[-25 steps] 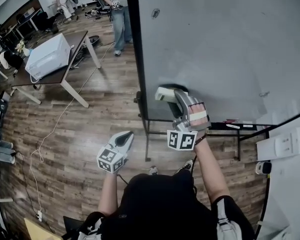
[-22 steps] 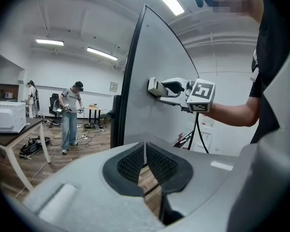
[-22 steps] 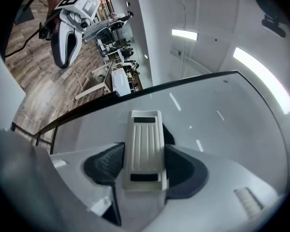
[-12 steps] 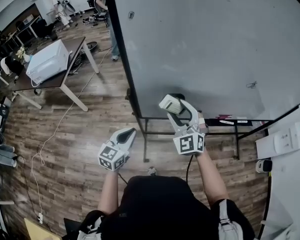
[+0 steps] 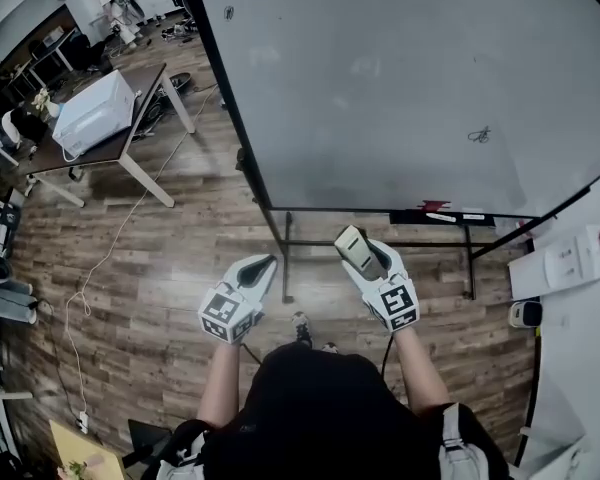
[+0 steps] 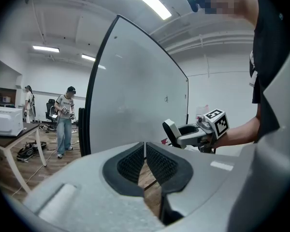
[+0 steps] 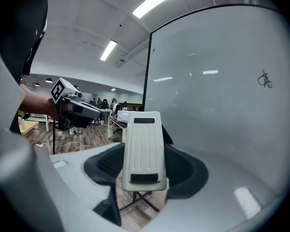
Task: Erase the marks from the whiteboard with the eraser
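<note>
The large whiteboard point(image 5: 400, 78) stands on a black metal frame. A small black scribble point(image 5: 479, 134) shows at its right part, also seen as the scribble point(image 7: 265, 79) in the right gripper view. My right gripper point(image 5: 363, 255) is shut on a white eraser point(image 5: 353, 245), held off the board, below its lower edge; the eraser point(image 7: 143, 149) fills the jaws in the right gripper view. My left gripper point(image 5: 256, 269) is shut with nothing in it, hanging left of the right one, jaws together point(image 6: 145, 161).
The board's tray point(image 5: 450, 215) holds markers at its lower right. A table point(image 5: 100, 153) with a white appliance point(image 5: 92, 108) stands at the left over wood floor. A cable point(image 5: 100, 268) trails on the floor. People stand far back point(image 6: 64, 120). White equipment point(image 5: 570, 258) sits at right.
The right gripper with the eraser has come away from the board and dropped below its lower edge. The view has shifted, so the board sits further left. The left gripper has barely moved.
</note>
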### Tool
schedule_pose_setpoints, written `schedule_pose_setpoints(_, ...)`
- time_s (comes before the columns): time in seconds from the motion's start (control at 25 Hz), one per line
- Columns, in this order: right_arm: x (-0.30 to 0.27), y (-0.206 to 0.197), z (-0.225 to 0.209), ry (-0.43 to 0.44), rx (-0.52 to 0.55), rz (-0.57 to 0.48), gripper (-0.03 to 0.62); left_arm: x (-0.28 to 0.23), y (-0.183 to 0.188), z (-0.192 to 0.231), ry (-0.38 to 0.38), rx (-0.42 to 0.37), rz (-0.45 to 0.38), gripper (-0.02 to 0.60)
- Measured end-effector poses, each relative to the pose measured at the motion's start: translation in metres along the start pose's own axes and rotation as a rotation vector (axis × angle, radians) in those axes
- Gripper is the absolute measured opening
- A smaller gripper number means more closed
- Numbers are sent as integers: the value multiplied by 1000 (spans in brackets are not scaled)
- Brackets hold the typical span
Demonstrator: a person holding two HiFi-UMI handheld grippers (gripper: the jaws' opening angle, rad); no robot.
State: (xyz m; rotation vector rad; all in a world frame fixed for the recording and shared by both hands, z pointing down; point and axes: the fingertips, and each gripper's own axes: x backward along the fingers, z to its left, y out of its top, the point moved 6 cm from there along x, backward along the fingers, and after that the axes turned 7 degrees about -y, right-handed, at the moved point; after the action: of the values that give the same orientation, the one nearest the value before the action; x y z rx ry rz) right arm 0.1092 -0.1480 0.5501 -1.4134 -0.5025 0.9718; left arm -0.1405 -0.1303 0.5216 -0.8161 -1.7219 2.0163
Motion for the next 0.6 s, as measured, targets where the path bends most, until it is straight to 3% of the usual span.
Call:
schedule_pose_setpoints(0.28, 48, -21, 29, 41, 6, -4, 259, 13, -23, -55, 7, -7, 14, 24)
schedule_pose_setpoints(0.6, 74, -30, 52, 49, -27, 8, 259, 39, -31, -80, 25, 12, 5, 25)
